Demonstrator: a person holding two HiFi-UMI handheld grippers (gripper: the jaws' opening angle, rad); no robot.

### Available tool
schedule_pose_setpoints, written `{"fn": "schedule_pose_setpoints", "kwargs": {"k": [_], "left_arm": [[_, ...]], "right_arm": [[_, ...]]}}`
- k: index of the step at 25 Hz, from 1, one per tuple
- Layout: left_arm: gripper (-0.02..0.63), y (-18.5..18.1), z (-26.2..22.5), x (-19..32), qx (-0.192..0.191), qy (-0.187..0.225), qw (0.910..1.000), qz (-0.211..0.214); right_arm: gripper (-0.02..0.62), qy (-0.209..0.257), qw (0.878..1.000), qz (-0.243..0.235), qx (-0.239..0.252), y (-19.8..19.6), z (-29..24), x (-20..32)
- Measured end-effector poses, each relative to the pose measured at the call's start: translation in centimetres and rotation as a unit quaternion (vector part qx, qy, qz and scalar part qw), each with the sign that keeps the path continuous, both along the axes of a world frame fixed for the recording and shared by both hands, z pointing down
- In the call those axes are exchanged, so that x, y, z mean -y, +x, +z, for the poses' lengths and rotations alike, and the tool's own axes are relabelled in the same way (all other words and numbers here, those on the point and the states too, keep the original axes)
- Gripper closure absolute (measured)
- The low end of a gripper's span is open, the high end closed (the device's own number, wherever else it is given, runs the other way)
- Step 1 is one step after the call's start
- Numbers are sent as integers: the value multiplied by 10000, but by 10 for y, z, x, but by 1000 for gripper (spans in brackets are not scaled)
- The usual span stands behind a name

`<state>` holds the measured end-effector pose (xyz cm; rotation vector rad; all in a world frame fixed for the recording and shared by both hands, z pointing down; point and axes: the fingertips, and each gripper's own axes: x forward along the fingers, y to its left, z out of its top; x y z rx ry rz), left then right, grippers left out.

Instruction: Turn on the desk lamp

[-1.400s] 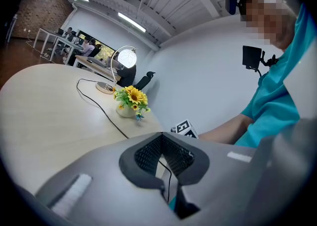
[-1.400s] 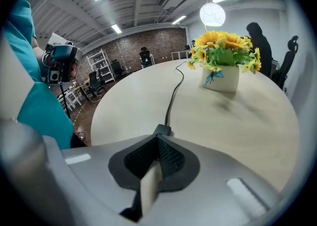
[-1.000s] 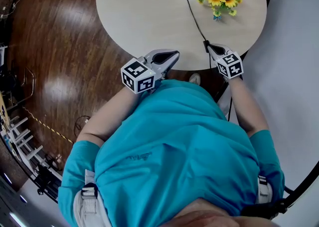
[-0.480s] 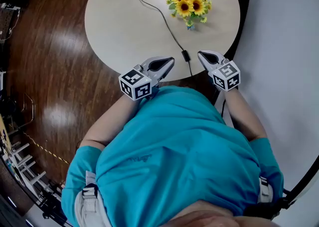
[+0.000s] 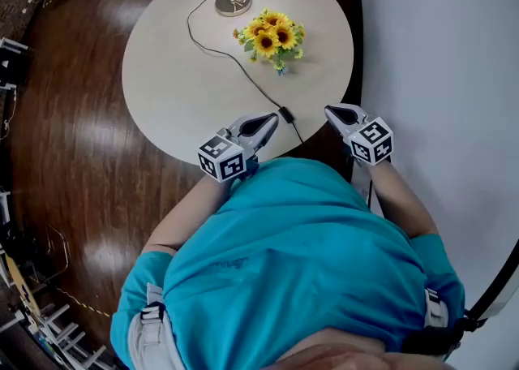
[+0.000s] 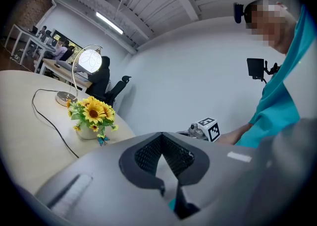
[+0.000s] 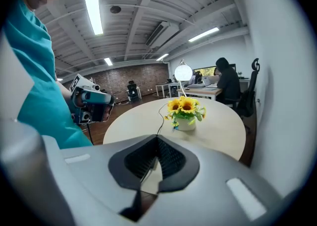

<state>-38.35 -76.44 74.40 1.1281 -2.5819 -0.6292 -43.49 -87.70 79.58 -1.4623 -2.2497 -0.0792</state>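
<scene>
The desk lamp [image 5: 233,3] stands at the far edge of a round, pale surface [image 5: 170,76]. It has a brass-coloured round base, a thin curved stem and a round head that shows bright white. A black cord [image 5: 235,60] loops out from the base and runs across the surface to the near edge. An inline switch [image 5: 286,114] lies there on the cord. A small pot of sunflowers [image 5: 272,36] sits just beside the cord, between the lamp and the near edge.

The left claw [image 5: 274,119] hangs at the near edge, just to the left of the switch. It is clenched on nothing, its tips meeting. The right claw [image 5: 331,110] hangs just past the edge, to the right of the switch, also clenched and empty. Neither touches the cord.

The person holding them wears a teal shirt [image 5: 300,255]. Dark wooden floor [image 5: 73,141] lies to the left and a plain pale wall [image 5: 438,52] to the right.
</scene>
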Motion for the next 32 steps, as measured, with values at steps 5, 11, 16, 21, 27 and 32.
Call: {"fn": "schedule_pose_setpoints", "kwargs": {"k": [5,11,16,21,27,32], "left_arm": [[586,-1,3,-38,-31,57,9968,798],[586,10,10,-86,-39,173,9860,1658],[586,42,7,-54,-84,288,9678,2497],[586,80,-14,-16,-49,185,9489,3149],[586,167,-34,40,138,48,9323,3613],[586,263,-49,74,-7,39,9293,3692]], "right_arm": [[594,-115,9959,894,-45,19,-9,-18],[594,-142,9857,1680,-75,71,-3,-57],[594,-98,9703,2415,82,129,-22,-29],[594,-214,9460,3234,88,193,-42,17],[594,-357,9343,3543,183,294,-46,50],[594,-553,9249,3760,126,394,-60,78]]}}
